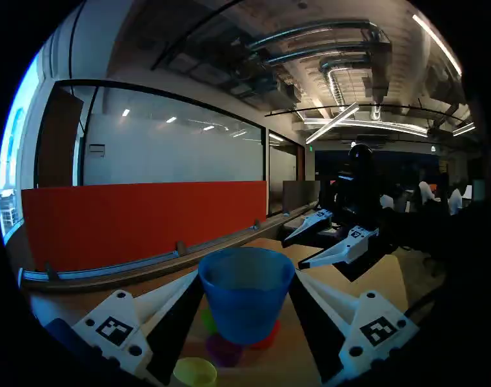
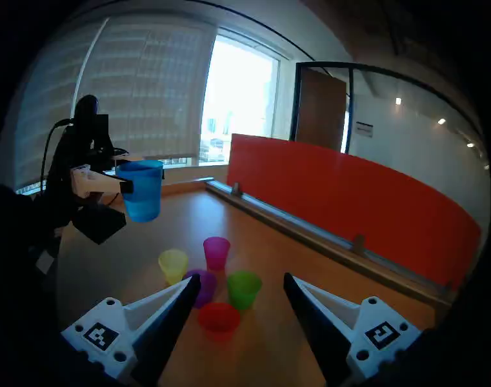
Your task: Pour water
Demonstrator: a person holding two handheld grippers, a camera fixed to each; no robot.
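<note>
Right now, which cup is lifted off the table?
The blue cup, held up by the left tongs; the yellow, pink, purple, green and red ones stand on the table.

A blue cup (image 1: 246, 303), yellow cup (image 2: 173, 264), magenta cup (image 2: 216, 251), green cup (image 2: 244, 289), red cup (image 2: 219, 319) (partition (image 2: 355, 193) red-orange).

Nothing legible here. A small white sign (image 2: 364, 129) on the glass wall (image 2: 413, 148), just beside the wooden door (image 2: 320, 109), is too tiny to read. The square coded markers (image 1: 114, 330) on the left gripper (image 1: 246, 276) carry no letters.
</note>
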